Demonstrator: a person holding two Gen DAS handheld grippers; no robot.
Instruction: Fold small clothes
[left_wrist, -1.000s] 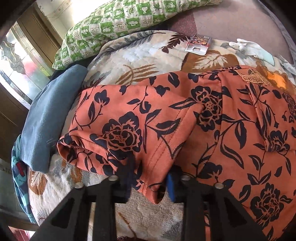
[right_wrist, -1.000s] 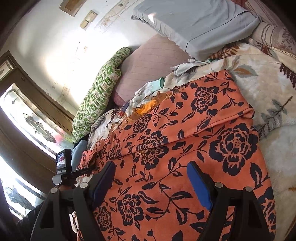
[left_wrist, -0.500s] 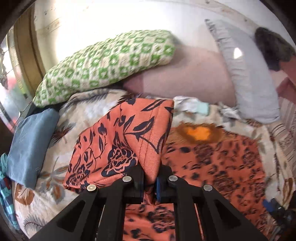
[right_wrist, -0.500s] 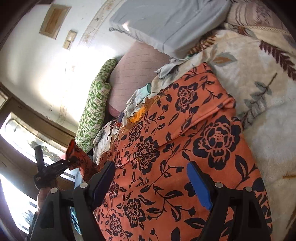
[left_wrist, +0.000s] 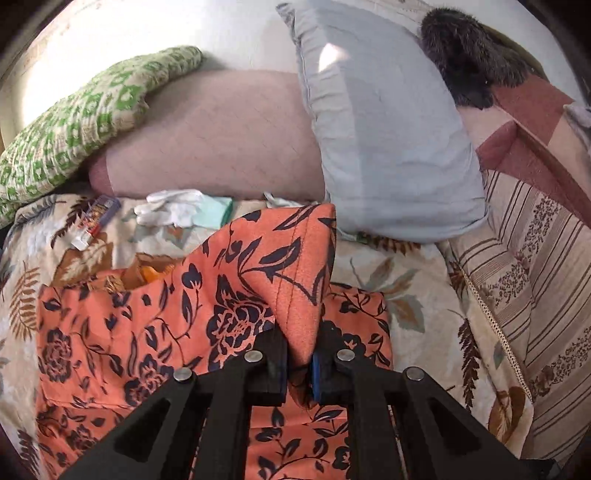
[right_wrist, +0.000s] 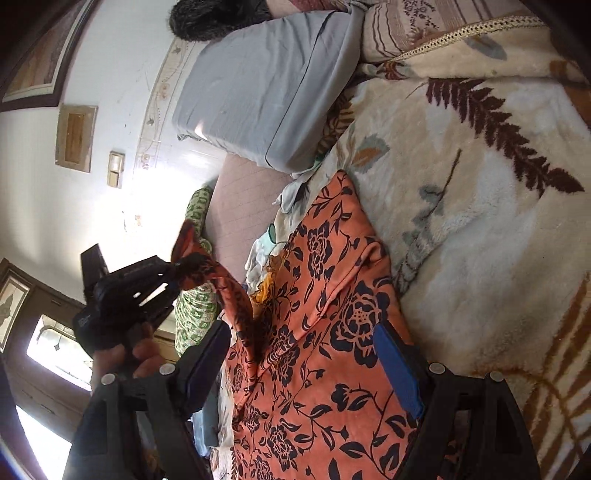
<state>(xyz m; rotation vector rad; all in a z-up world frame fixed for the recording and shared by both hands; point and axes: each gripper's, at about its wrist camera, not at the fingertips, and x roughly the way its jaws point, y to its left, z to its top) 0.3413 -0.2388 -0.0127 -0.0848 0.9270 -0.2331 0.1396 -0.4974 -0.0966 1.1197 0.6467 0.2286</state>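
Observation:
An orange garment with a black flower print (left_wrist: 110, 343) lies spread on the bed; it also shows in the right wrist view (right_wrist: 325, 332). My left gripper (left_wrist: 298, 365) is shut on one of its edges and holds that part lifted above the rest of the cloth. The right wrist view shows the left gripper (right_wrist: 173, 271) raised at the left with the cloth hanging from it. My right gripper (right_wrist: 303, 365) is open and empty, hovering low over the garment with one finger on each side of it.
A cream leaf-print blanket (right_wrist: 480, 184) covers the bed. A grey pillow (left_wrist: 384, 122), a pink bolster (left_wrist: 221, 136) and a green patterned pillow (left_wrist: 74, 122) lie at the head. White cloths (left_wrist: 177, 210) and a small packet (left_wrist: 94, 218) lie near the bolster.
My left gripper closed on the garment's edge, lifted it and swung it over towards the right across the garment. My right gripper stayed open, low over the cloth.

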